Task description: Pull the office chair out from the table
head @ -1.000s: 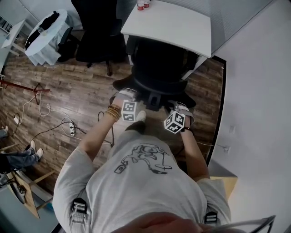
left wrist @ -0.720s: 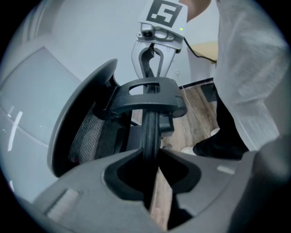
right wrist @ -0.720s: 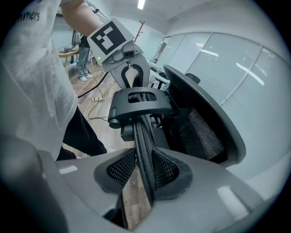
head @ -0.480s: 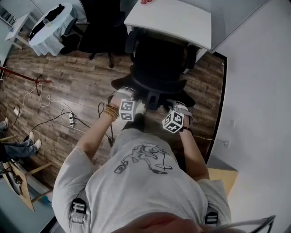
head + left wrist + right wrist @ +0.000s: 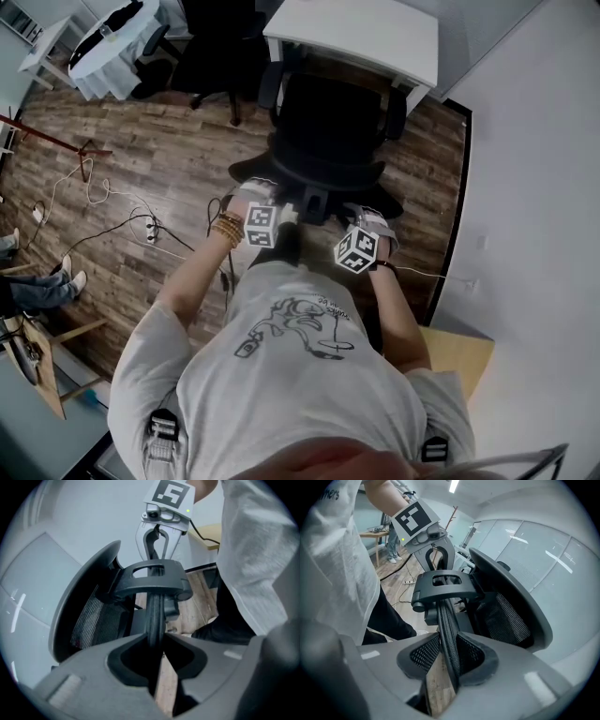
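Observation:
The black office chair (image 5: 328, 122) stands with its seat mostly out from under the white table (image 5: 366, 37), its back toward me. My left gripper (image 5: 270, 192) and right gripper (image 5: 371, 216) sit on the top edge of the chair's back, one at each side. In the left gripper view my left gripper (image 5: 157, 644) is shut on the thin black rim of the chair's back (image 5: 154, 616), with the right gripper (image 5: 157, 550) at the rim's far end. My right gripper (image 5: 449, 653) is shut on the same rim (image 5: 445, 620), facing the left gripper (image 5: 436, 550).
A second black chair (image 5: 211, 56) and a round table with a white cloth (image 5: 117, 42) stand at the back left. Cables (image 5: 122, 225) lie on the wood floor. A white wall (image 5: 534, 187) runs close on the right. A person's legs (image 5: 37, 286) show at far left.
The chair has rolled back from the table toward me with both grippers still clamped on its back. More of the seat now shows beyond the table's edge.

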`<act>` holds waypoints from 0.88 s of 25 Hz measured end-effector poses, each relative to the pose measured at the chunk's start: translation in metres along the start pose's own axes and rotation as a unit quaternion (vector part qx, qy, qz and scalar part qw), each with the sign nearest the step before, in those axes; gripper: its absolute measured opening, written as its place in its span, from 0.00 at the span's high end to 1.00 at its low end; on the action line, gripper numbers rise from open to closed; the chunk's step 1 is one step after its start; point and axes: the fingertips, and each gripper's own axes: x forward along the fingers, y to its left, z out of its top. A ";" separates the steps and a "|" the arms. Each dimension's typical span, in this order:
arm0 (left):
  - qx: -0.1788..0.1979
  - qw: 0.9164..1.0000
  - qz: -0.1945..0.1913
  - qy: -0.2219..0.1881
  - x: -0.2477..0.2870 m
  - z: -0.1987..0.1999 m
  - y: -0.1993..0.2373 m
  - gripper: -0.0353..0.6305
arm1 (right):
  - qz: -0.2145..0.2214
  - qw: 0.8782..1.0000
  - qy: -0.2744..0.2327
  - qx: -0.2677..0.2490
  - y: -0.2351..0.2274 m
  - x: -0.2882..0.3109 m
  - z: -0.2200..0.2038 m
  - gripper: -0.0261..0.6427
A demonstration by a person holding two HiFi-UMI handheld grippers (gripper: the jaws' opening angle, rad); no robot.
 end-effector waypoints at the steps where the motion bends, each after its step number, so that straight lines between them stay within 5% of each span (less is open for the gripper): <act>1: 0.000 1.000 0.000 0.000 -0.003 0.001 -0.007 0.79 | 0.000 1.000 0.000 0.000 0.007 -0.003 0.000 0.78; 22: 0.003 1.000 -0.004 -0.004 -0.056 -0.003 -0.102 0.79 | 0.005 1.000 0.005 0.007 0.111 -0.042 0.020 0.79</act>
